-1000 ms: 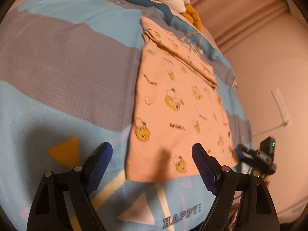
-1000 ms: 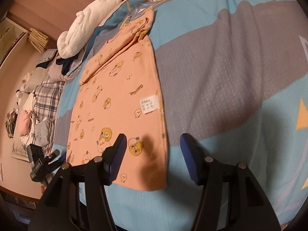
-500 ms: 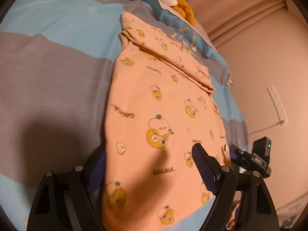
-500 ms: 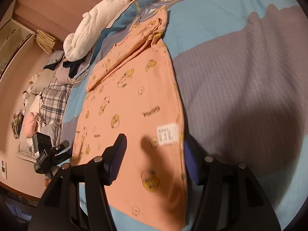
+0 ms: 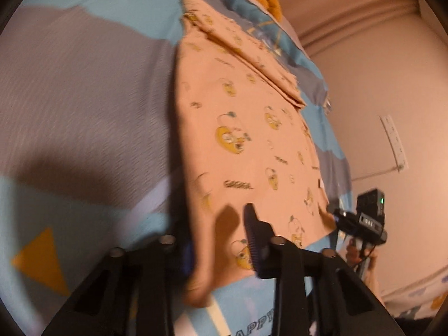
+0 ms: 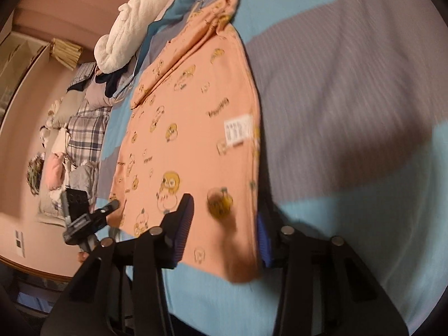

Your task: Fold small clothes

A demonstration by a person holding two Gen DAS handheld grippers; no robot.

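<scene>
Left tool (image 5: 221,240): over the near left corner of the garment; jaws closing, the cloth edge bunched between them.
Right tool (image 6: 224,229): over the near right corner; jaws closing, the hem between them, the right pad partly hidden behind the cloth.
Garment (image 5: 246,128): peach, printed with yellow cartoon faces, lying lengthways on the bed; a white label (image 6: 238,130) near its right edge; far end folded over.
Bed cover (image 5: 84,84): blue and grey, with an orange triangle.
White blanket (image 6: 134,19): heaped at the far end.
Clothes pile (image 6: 75,140): on the floor, left of the bed.
</scene>
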